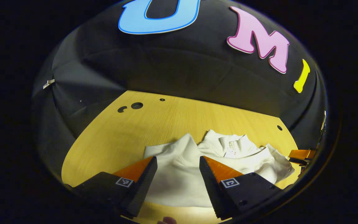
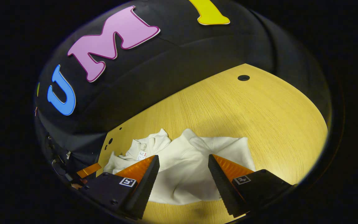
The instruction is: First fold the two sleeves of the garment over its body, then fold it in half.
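- Cream-white knit cloth, thick like a sweatshirt, makes up the garment [image 1: 179,174]; it lies rumpled on the yellow wood-grain worktop [image 1: 154,124], near its front edge, with the collar [image 1: 228,143] and its neck tag turned toward the booth wall.
- Left gripper [image 1: 178,174] hangs above the garment's body with its jaws spread apart and nothing between them; in the right gripper view the right gripper [image 2: 183,174] is likewise released, empty, over the same cloth.
- Neither sleeve looks laid flat over the body yet: folds bunch up beside the collar in both views, and I cannot tell which ridge is a sleeve and which is shoulder.
- My judgement is that the fabric is soft, limp and light, with no stiffness to carry a fold; it will sag and drag whatever is not lifted.
- Grip is likely good, as the knit is not slippery, but a shallow pinch may catch one layer only.
- Best holds are probably a cuff or sleeve edge, then the hem corners for the halving, one per gripper.
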The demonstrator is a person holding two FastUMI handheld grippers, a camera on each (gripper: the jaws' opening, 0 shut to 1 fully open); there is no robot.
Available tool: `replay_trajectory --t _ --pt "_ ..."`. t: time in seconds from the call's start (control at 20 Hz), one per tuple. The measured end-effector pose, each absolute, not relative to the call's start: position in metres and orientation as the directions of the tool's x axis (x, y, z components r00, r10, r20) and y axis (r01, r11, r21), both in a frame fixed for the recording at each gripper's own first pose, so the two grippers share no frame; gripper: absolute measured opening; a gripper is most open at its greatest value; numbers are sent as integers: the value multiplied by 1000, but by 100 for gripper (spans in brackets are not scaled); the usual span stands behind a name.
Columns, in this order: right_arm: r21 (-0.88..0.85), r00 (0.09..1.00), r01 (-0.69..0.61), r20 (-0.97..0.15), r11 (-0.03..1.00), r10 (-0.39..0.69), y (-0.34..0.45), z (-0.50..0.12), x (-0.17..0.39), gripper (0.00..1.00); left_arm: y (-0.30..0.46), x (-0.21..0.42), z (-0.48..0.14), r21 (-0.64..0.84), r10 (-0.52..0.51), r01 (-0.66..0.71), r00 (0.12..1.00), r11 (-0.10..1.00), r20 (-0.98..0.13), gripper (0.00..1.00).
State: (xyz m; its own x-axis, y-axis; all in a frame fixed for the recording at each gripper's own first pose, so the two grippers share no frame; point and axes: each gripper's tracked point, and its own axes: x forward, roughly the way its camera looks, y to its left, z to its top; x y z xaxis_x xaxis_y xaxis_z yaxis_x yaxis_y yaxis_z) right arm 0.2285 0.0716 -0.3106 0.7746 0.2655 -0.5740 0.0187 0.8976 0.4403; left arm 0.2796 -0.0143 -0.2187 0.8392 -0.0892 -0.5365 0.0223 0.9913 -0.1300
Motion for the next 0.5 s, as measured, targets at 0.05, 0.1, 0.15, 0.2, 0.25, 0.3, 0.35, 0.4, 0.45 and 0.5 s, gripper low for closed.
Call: replay_trajectory --t 0.05,0.1,0.15,0.2,0.25,0.3,0.35,0.4,0.45,0.5 --pt "437 779 6 -566 899 270 71 -304 222 97 -14 272 -211 -126 -96 35 846 991 -525 87" --pt "435 784 -5 -557 901 273 71 -296 215 97 -16 266 -205 -124 -105 47 851 991 -514 87" --pt "432 789 -15 -549 902 276 72 -290 208 97 -17 258 -199 -125 -116 60 855 990 -505 87" --pt "434 793 -25 -540 901 282 74 -282 200 97 -19 250 -192 -127 -126 72 861 989 -493 87" --pt "436 797 -37 -530 899 290 77 -275 193 97 -22 242 -185 -131 -139 86 865 988 -482 87" --pt "439 800 -49 -521 897 298 79 -268 184 97 -24 235 -179 -133 -149 97 869 986 -472 87" --pt "445 801 -63 -512 893 311 84 -261 176 97 -27 225 -172 -136 -163 112 870 984 -465 87" --pt "449 800 -74 -506 890 322 87 -256 169 97 -29 217 -168 -134 -171 122 871 983 -460 87" --pt "452 802 -83 -498 888 329 90 -250 163 97 -31 209 -164 -133 -181 134 872 982 -455 87" --pt "456 803 -92 -492 885 337 92 -245 156 97 -32 201 -160 -130 -188 144 873 981 -450 87"
